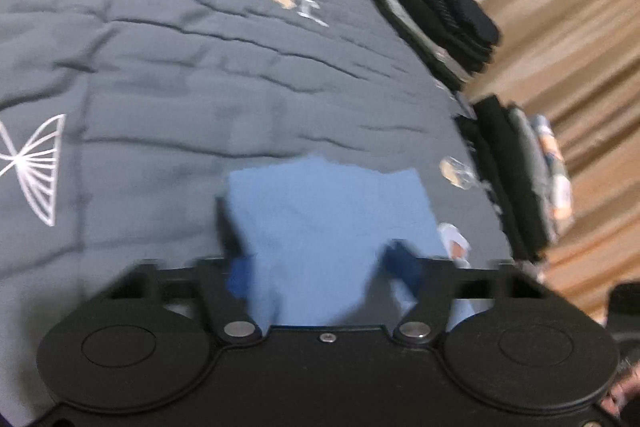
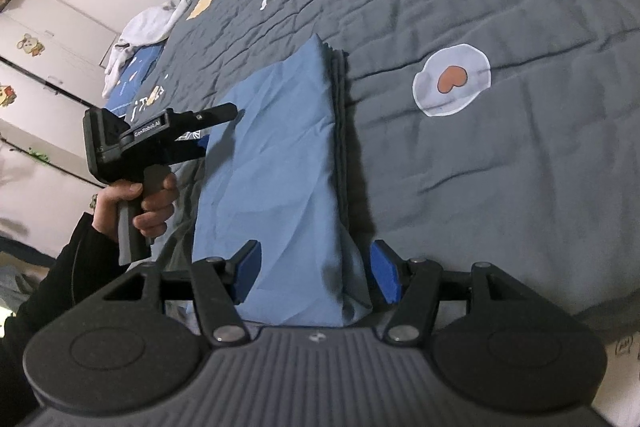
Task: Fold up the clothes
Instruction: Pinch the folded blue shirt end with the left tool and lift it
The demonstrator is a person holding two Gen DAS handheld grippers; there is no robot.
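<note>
A folded blue cloth (image 2: 276, 155) with a grey underside lies on the dark quilted bedspread (image 2: 480, 167). Its near end sits between the blue pads of my right gripper (image 2: 316, 271), whose jaws stand apart, with a dark gap beside the right pad. My left gripper (image 2: 220, 133), held by a hand (image 2: 136, 203) in a black sleeve, straddles the cloth's left edge with a gap showing between its fingers. In the blurred left wrist view the blue cloth (image 1: 328, 203) fills the space between the left gripper's (image 1: 320, 263) fingers.
Stacks of folded dark clothes (image 1: 440, 3) (image 1: 508, 179) line the bed's right edge, with wooden floor (image 1: 560, 27) beyond. A white garment heap (image 2: 140, 31) lies on the far left of the bed. The bedspread (image 1: 200, 67) stretches ahead.
</note>
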